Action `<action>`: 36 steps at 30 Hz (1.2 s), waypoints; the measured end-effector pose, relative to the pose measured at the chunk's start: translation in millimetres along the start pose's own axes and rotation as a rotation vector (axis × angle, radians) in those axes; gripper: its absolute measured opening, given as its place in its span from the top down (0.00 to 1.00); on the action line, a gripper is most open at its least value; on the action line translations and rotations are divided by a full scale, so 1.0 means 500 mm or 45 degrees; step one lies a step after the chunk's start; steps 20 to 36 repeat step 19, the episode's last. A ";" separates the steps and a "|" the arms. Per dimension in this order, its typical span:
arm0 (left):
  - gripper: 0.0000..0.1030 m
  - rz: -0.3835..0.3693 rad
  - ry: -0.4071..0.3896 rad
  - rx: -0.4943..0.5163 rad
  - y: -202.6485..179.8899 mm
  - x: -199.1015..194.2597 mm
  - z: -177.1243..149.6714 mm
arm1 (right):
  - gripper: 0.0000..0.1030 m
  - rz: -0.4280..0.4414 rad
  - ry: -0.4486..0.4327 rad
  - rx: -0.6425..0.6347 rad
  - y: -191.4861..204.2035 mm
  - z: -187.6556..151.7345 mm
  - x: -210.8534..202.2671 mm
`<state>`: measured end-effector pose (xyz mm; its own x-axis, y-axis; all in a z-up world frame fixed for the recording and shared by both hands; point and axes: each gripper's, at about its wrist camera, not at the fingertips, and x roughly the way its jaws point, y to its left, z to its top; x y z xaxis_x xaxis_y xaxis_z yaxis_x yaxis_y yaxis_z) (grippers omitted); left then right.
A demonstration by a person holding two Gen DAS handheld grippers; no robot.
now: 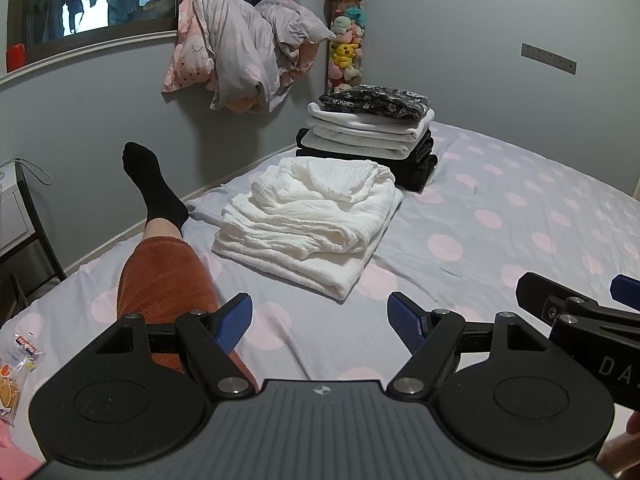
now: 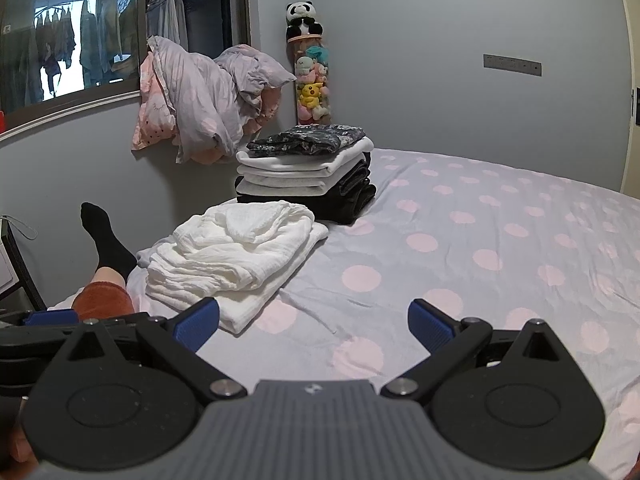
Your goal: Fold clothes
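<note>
A folded white garment lies on the polka-dot bed, ahead of my left gripper, which is open and empty just above the sheet. The right gripper shows at the right edge of the left wrist view. In the right wrist view the white garment lies ahead and to the left of my right gripper, also open and empty. A stack of folded clothes, dark at the bottom, white in the middle, floral on top, stands behind the white garment near the wall; it also shows in the right wrist view.
A person's leg in orange shorts and a black sock rests on the bed's left side. A crumpled duvet and pink pillow hang by the window. A plush-toy column stands in the corner. A snack packet lies at the left.
</note>
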<state>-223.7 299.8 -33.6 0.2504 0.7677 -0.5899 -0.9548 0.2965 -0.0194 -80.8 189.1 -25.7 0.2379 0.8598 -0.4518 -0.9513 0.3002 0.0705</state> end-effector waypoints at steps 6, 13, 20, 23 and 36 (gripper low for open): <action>0.15 -0.005 -0.003 0.007 -0.002 0.000 0.001 | 0.02 -0.029 -0.007 0.015 -0.001 0.000 0.003; 0.15 0.001 -0.007 0.006 0.000 -0.001 0.001 | 0.01 -0.012 -0.001 0.023 -0.003 0.000 0.006; 0.15 0.009 -0.021 0.009 0.002 -0.007 0.001 | 0.02 -0.001 0.005 0.019 -0.001 -0.002 0.004; 0.15 0.009 -0.021 0.009 0.002 -0.007 0.001 | 0.02 -0.001 0.005 0.019 -0.001 -0.002 0.004; 0.15 0.009 -0.021 0.009 0.002 -0.007 0.001 | 0.02 -0.001 0.005 0.019 -0.001 -0.002 0.004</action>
